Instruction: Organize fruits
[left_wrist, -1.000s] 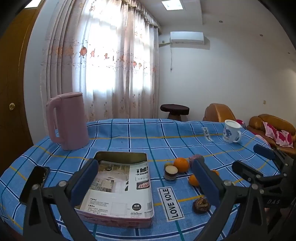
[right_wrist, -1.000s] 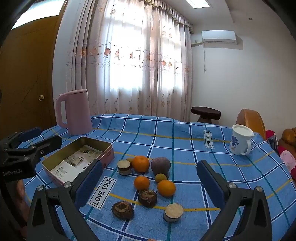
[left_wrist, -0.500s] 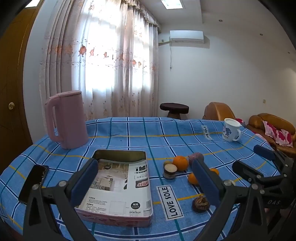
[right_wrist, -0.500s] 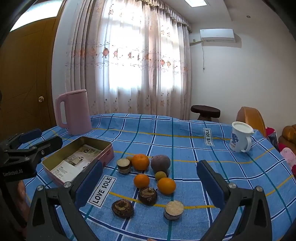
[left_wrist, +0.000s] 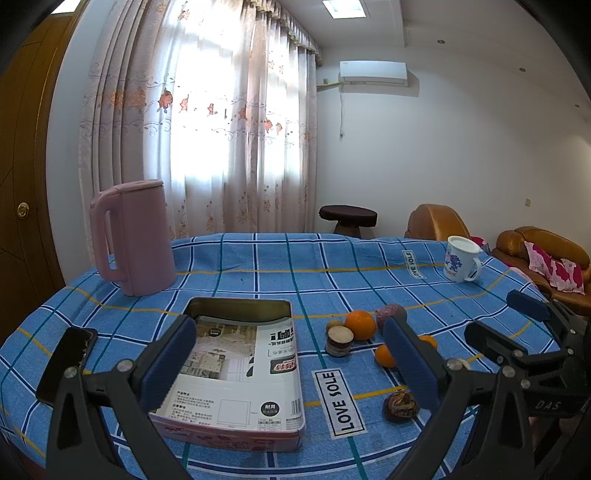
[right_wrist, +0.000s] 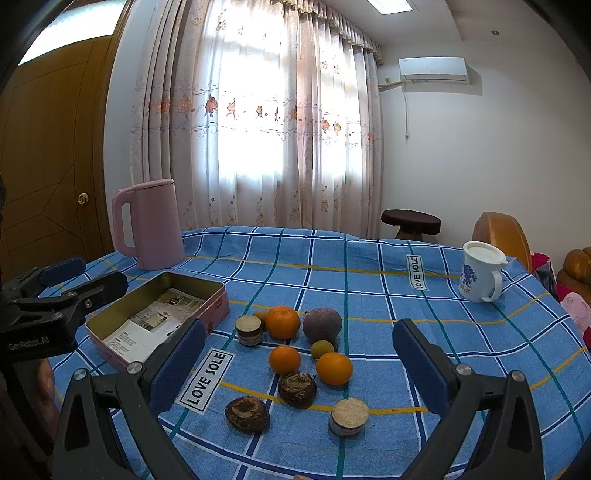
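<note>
Orange, purple and brown fruits lie loose in a cluster on the blue checked table (right_wrist: 369, 258), just right of the open tin box (right_wrist: 218, 295): the largest orange (right_wrist: 282, 322) touches a purple fruit (right_wrist: 322, 325), with two smaller oranges and two brown shrivelled fruits nearer the camera. The tin holds only a printed paper lining. Both the right gripper (right_wrist: 297, 373) and the left gripper (left_wrist: 290, 363) hang above the table, jaws spread wide and holding nothing. Best to start with an outer fruit, such as the front brown fruit (right_wrist: 246, 413), closing gently so its neighbours do not roll.
</note>
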